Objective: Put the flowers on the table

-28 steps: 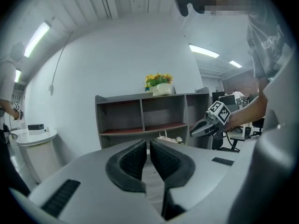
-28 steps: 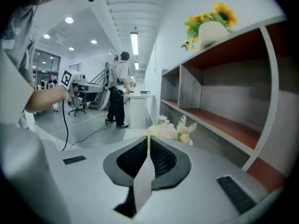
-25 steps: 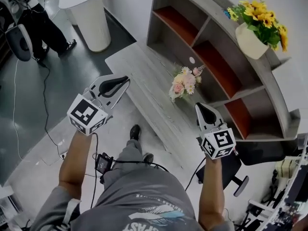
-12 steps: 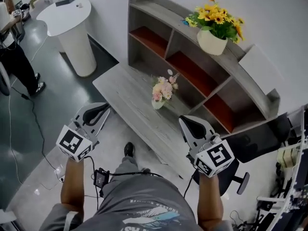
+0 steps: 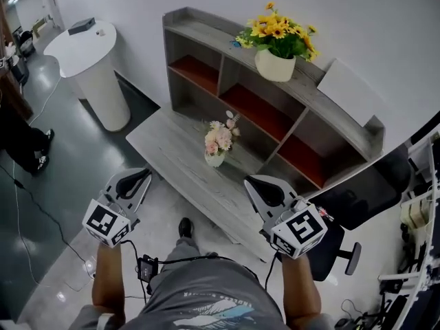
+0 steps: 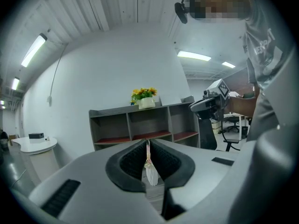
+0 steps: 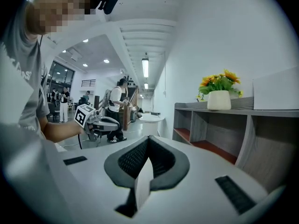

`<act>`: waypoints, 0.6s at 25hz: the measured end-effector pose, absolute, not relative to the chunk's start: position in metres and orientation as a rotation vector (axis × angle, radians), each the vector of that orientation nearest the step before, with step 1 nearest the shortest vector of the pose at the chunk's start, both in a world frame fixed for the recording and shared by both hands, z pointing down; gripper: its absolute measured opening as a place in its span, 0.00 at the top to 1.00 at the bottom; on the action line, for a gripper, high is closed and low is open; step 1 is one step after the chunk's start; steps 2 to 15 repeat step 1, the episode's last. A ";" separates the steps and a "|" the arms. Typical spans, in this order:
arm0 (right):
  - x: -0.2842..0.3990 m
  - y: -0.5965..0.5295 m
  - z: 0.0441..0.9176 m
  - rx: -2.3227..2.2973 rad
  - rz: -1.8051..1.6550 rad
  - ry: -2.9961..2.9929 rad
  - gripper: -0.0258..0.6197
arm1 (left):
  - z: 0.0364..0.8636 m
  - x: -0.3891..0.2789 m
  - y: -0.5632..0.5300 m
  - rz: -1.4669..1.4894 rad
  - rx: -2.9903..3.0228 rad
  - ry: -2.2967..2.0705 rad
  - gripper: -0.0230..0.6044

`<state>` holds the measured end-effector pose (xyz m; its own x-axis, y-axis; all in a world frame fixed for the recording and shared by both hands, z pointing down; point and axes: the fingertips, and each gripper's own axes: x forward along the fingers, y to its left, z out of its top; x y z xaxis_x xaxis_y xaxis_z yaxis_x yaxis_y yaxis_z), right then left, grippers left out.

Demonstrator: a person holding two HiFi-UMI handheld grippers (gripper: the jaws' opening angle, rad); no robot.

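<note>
Overhead, the left gripper [image 5: 141,177] and right gripper [image 5: 253,184] hang side by side, well apart, just short of the table [image 5: 172,139], both with jaws pressed together on nothing. Pink flowers [image 5: 218,137] in a white vase [image 5: 214,159] stand upright on the table, near its far edge, in front of the shelf [image 5: 302,126]. Yellow flowers [image 5: 275,31] in a pale pot [image 5: 273,66] stand on the shelf's top. Along the left gripper, the jaws meet at their tips and pinch nothing; the thin slit behind the tips shows a sliver of the pink flowers and vase far off, with the yellow flowers on the shelf beyond. Along the right gripper, the jaws are likewise closed and empty; the shelf runs along the right with the yellow flowers on top, and the left gripper shows at the left.
</note>
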<state>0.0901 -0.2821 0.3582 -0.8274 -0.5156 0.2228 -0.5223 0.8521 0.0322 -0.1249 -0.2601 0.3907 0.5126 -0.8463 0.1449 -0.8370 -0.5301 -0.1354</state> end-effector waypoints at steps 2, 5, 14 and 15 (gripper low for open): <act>0.091 -0.282 0.360 0.795 0.047 -2.805 0.92 | 0.393 -0.124 -0.259 -0.302 -2.691 1.500 0.90; 0.091 -0.282 0.360 0.795 0.047 -2.805 0.92 | 0.393 -0.124 -0.259 -0.302 -2.691 1.500 0.90; 0.091 -0.282 0.360 0.795 0.047 -2.805 0.92 | 0.393 -0.124 -0.259 -0.302 -2.691 1.500 0.90; 0.091 -0.282 0.360 0.795 0.047 -2.805 0.92 | 0.393 -0.124 -0.259 -0.302 -2.691 1.500 0.90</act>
